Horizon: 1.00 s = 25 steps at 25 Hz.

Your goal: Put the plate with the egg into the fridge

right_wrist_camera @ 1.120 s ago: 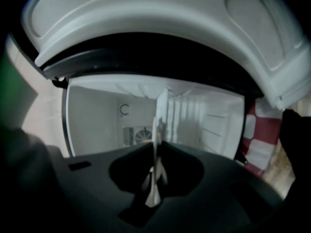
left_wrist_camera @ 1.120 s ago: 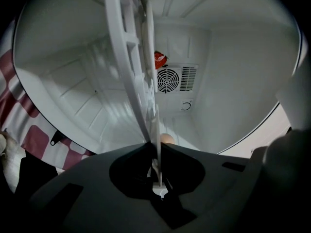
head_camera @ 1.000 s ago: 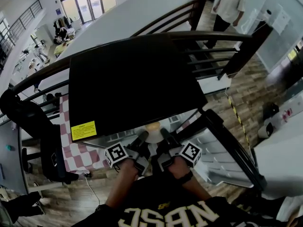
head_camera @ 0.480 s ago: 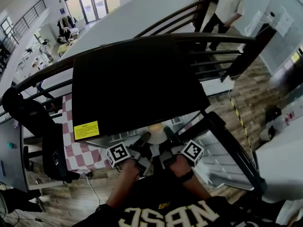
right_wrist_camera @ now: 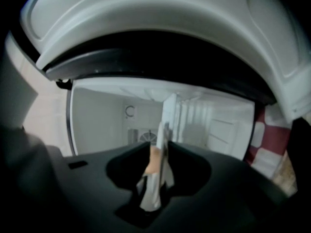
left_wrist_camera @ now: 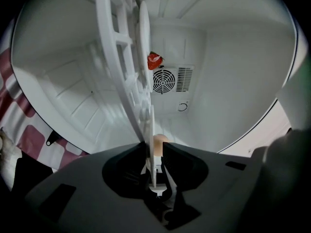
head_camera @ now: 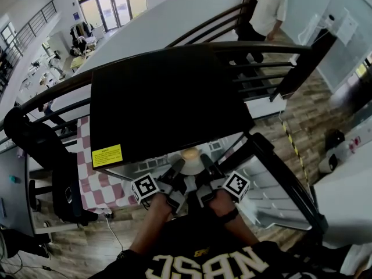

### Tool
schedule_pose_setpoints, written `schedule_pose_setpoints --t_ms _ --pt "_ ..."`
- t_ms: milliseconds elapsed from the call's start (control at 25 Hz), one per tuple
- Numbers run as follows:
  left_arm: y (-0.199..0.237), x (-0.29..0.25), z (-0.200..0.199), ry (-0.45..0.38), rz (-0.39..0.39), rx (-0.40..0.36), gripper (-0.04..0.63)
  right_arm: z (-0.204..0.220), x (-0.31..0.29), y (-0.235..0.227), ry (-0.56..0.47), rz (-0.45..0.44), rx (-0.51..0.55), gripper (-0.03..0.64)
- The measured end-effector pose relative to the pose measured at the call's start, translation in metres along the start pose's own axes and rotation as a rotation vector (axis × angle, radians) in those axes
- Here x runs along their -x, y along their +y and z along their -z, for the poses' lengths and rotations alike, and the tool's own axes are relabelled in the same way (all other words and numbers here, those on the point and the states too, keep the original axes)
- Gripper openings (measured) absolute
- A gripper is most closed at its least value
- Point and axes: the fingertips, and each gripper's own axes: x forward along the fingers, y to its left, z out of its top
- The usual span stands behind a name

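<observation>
Left gripper (left_wrist_camera: 155, 154) and right gripper (right_wrist_camera: 158, 159): jaws just opening, now slack around opposite rims of the plate (left_wrist_camera: 151, 161), no longer pinching. Means release under way, with plate and egg (left_wrist_camera: 159, 141) apparently resting on the shelf (left_wrist_camera: 116, 57) just inside the fridge (head_camera: 168, 97). Yellow sticker (head_camera: 106, 155) on fridge top, print too small to read.

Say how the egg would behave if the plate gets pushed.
The egg lies loose and rounded on the plate, so it would probably roll. Nothing visibly holds it; a jerk might send it off. Its shell would likely crack if dropped.
</observation>
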Motion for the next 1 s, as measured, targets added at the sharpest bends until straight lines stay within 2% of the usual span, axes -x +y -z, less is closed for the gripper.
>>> schedule_pose_setpoints --t_ms 160,240,480,640,800,1000 --pt "-0.004 0.003 -0.002 -0.007 0.01 0.002 0.174 0.0 0.002 0.006 0.015 -0.018 0.044 0.189" --pt "-0.005 0.006 -0.003 -0.009 0.011 -0.011 0.197 0.0 0.004 0.008 0.014 -0.028 0.058 0.213" --pt "-0.005 0.02 -0.003 -0.023 0.018 -0.005 0.221 0.002 0.015 0.006 0.0 -0.023 0.104 0.236" --pt "-0.004 0.029 0.001 -0.016 0.019 -0.03 0.226 0.004 0.026 0.003 -0.022 -0.032 0.111 0.239" --pt "-0.013 0.039 0.006 0.004 0.027 -0.132 0.241 0.004 0.039 0.001 -0.036 -0.029 0.143 0.245" --pt "-0.009 0.056 0.006 0.03 -0.033 -0.344 0.242 0.008 0.055 -0.002 -0.044 0.012 0.238 0.245"
